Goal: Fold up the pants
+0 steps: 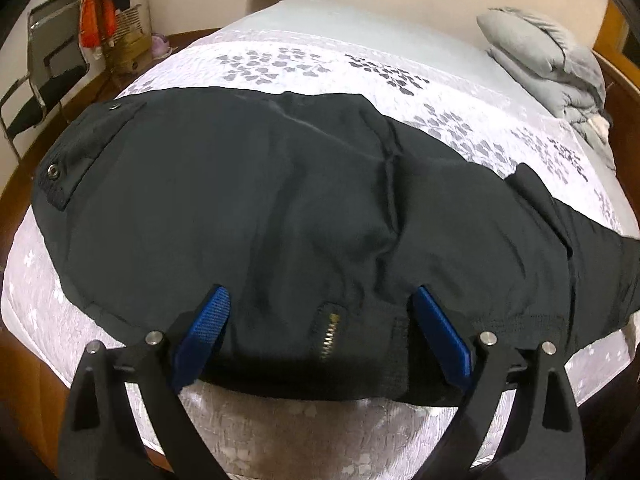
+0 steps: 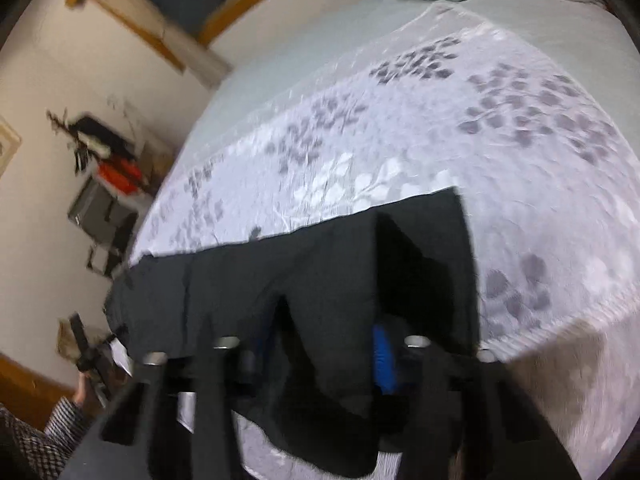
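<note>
left wrist: low, close over pants [image 1: 280, 208], facing headboard | right wrist: tilted, close | shared: bed [image 1: 320, 48]

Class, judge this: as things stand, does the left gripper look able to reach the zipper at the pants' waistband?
Probably yes. The left gripper is open, its fingers either side of the zipper on the pants, and nothing lies between them.

black pants [image 1: 280, 200] and grey duvet [image 1: 548, 60] on bed [image 1: 320, 44]
</note>
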Tool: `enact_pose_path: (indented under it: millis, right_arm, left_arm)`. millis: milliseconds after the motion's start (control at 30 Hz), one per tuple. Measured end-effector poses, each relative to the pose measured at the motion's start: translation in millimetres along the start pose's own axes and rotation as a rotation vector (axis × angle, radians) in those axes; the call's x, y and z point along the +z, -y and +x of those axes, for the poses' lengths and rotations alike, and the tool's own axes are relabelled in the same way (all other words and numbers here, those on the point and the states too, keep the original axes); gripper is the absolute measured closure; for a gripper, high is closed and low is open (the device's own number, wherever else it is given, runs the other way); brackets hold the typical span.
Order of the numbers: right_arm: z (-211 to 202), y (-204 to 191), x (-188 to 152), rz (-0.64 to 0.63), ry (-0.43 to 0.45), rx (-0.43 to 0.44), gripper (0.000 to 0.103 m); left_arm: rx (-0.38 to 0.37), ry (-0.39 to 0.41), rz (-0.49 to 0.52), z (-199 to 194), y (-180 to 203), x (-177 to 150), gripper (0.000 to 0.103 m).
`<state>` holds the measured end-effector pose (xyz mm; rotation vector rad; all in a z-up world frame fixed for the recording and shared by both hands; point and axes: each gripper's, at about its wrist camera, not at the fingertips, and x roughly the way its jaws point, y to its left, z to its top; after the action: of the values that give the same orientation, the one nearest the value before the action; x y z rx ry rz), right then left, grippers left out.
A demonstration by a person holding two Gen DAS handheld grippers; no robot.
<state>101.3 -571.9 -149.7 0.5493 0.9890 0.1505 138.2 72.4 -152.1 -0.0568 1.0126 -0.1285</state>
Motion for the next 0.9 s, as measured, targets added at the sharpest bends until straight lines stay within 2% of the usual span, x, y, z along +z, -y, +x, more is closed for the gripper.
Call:
enact_pose_path:
  millis: [33, 100, 200, 300, 367, 400, 433, 467, 533, 733, 900]
  right_arm:
    - [6.1, -4.6, 3.8, -0.031, -0.013, -0.013, 0.088]
    - [10.2, -16.5, 13.5, -0.072, -0.013, -0.022, 0.092]
    - [-11.5, -40.7, 23.9, -0.167, 0.086, -0.01, 0.094]
    - [-43.7, -60.2, 19.5, -0.247, 0.178, -0.017, 0.094]
    - [-47.5, -56.5, 7.5, -0.283, 0.174, -0.084, 0.089]
    - [-42.0, -49.1, 2.3, -0.277, 0.149, -0.119, 0.07]
    - [-31.0, -32.1, -6.6, -0.227, 0.107, -0.188, 0.051]
    - [-25.6, -20.2, -11.9, -0.182, 0.07, -0.215, 0.048]
    - [-19.5, 0.0, -25.4, -0.097, 0.016, -0.217, 0.048]
    - [-55.9, 24.2, -59.8, 0.066, 0.105, -0.156, 0.047]
    - [-58.6, 38.5, -83.3, 0.184, 0.06, -0.052, 0.044]
  left_arm:
    - [0.0, -0.002, 0.002, 1.7, 1.3, -0.3, 0.008]
    - [0.0, -0.007, 0.001, 5.1, 2.7, -0.3, 0.008]
    - [0.002, -0.005, 0.003, 6.7, 5.0, -1.5, 0.007]
    - [-0.006, 0.004, 0.003, 8.1, 6.7, -3.3, 0.006]
    - [-0.007, 0.007, 0.005, 11.4, 9.2, -5.5, 0.004]
    - [-0.004, 0.006, 0.008, 13.1, 10.6, -5.5, 0.003]
    - [0.007, 0.005, 0.013, 15.4, 12.5, -6.0, 0.003]
    - [0.009, 0.006, 0.014, 16.1, 13.2, -5.8, 0.003]
    - [0.006, 0.008, 0.01, 15.3, 13.7, -6.1, 0.003]
    - [-0.019, 0.003, -0.006, 8.2, 10.9, -4.3, 0.003]
    - [-0.045, 0.026, -0.07, 3.0, 5.8, -0.7, 0.003]
